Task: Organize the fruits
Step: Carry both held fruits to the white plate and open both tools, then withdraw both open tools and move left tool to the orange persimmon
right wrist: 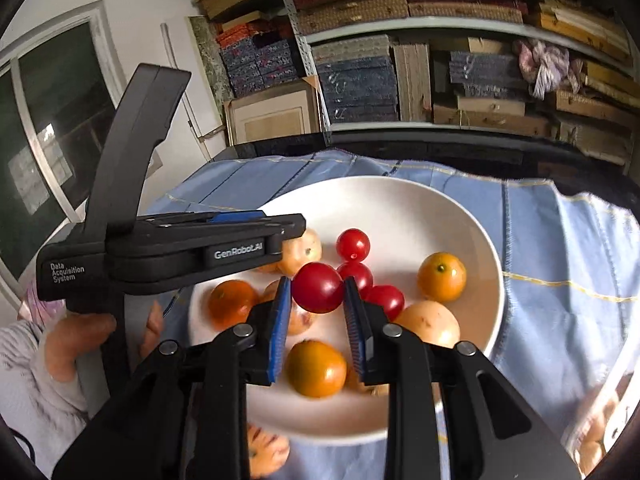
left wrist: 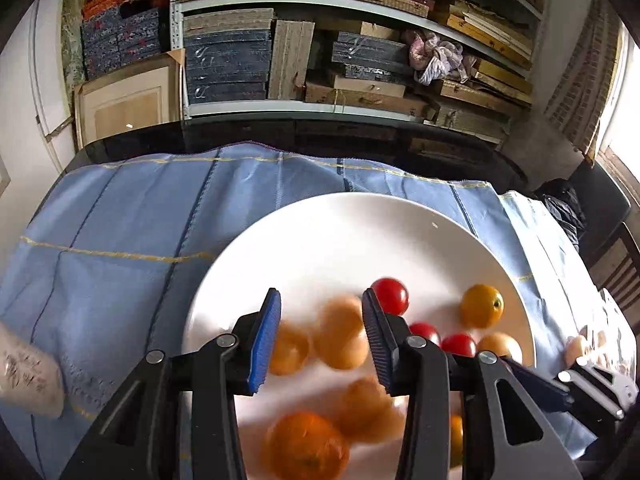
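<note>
A white plate point(right wrist: 400, 204) on a blue cloth holds several small oranges and red cherry tomatoes. My right gripper point(right wrist: 317, 281) hangs over the plate's middle, shut on a red cherry tomato point(right wrist: 318, 294) that both blue pads touch. My left gripper point(left wrist: 320, 298) hovers over the near left part of the same plate point(left wrist: 360, 232). Its pads stand apart with nothing pressed between them, and a blurred orange point(left wrist: 342, 334) lies below the gap. From the right wrist view the left gripper point(right wrist: 298, 234) comes in sideways, its tip by a pale fruit point(right wrist: 306, 250).
The blue cloth point(left wrist: 120, 240) covers a dark table in front of shelves point(left wrist: 320, 60) packed with boxes. A clear bag with fruit point(right wrist: 600, 420) lies right of the plate. A person's hand point(right wrist: 80, 340) holds the left tool. A dark chair point(left wrist: 616, 264) stands at the right.
</note>
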`<action>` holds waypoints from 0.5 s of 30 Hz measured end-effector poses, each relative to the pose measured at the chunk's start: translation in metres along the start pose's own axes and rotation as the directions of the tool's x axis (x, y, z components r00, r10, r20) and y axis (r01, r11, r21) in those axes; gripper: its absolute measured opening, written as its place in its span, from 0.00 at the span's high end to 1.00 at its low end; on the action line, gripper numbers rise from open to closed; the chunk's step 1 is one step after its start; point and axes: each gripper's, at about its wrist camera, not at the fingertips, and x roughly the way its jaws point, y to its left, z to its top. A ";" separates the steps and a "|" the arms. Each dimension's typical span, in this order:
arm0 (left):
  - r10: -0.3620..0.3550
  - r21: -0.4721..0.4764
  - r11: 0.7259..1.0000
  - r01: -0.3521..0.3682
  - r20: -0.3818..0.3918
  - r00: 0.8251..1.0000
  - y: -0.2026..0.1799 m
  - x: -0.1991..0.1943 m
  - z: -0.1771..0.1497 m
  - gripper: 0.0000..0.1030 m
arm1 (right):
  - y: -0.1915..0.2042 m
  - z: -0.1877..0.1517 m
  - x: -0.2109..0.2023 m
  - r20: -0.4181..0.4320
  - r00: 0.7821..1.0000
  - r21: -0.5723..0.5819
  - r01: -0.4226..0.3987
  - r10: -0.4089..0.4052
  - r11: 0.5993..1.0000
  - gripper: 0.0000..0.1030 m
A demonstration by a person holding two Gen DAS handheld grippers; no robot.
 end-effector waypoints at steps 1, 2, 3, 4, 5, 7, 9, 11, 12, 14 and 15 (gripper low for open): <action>-0.001 0.004 1.000 0.001 0.004 1.000 -0.001 0.001 0.001 0.59 | -0.003 0.000 0.002 -0.003 1.000 0.007 -0.005 0.005 1.000 0.64; -0.005 0.004 1.000 0.005 0.005 1.000 -0.002 0.000 0.001 0.58 | -0.005 -0.001 0.003 -0.005 1.000 0.012 -0.014 0.014 1.000 0.48; -0.009 -0.001 1.000 0.009 0.009 1.000 -0.002 -0.002 0.001 0.54 | -0.007 -0.002 -0.001 0.008 1.000 0.014 -0.012 0.012 1.000 0.44; -0.012 -0.011 1.000 0.012 0.015 1.000 -0.001 -0.005 0.001 0.51 | -0.008 -0.003 -0.004 0.018 1.000 0.014 -0.009 0.008 1.000 0.42; -0.014 -0.024 1.000 0.015 0.024 1.000 0.000 -0.010 0.000 0.45 | -0.009 -0.002 -0.010 0.029 1.000 0.015 -0.011 0.011 1.000 0.42; -0.023 -0.039 0.999 0.025 0.041 0.999 0.002 -0.024 -0.002 0.40 | -0.008 0.000 -0.023 0.053 0.998 0.024 -0.021 0.020 0.999 0.42; -0.027 -0.043 0.999 0.030 0.062 0.998 0.008 -0.047 -0.012 0.32 | -0.005 -0.001 -0.047 0.097 0.995 0.032 -0.032 0.029 0.999 0.40; -0.018 -0.040 0.999 0.021 0.079 0.997 0.013 -0.069 -0.025 0.25 | -0.004 -0.004 -0.070 0.135 0.990 0.048 -0.039 0.032 0.998 0.27; -0.012 -0.037 0.999 0.015 0.081 0.997 0.017 -0.080 -0.034 0.23 | -0.003 -0.008 -0.084 0.162 0.986 0.064 -0.043 0.032 0.997 0.24; -0.001 -0.034 0.999 0.004 0.080 0.997 0.022 -0.098 -0.055 0.21 | -0.002 -0.018 -0.106 0.193 0.980 0.082 -0.052 0.036 0.995 0.20; 0.002 -0.037 0.999 0.001 0.080 0.997 0.025 -0.106 -0.067 0.19 | -0.001 -0.023 -0.116 0.200 0.979 0.085 -0.054 0.036 0.995 0.20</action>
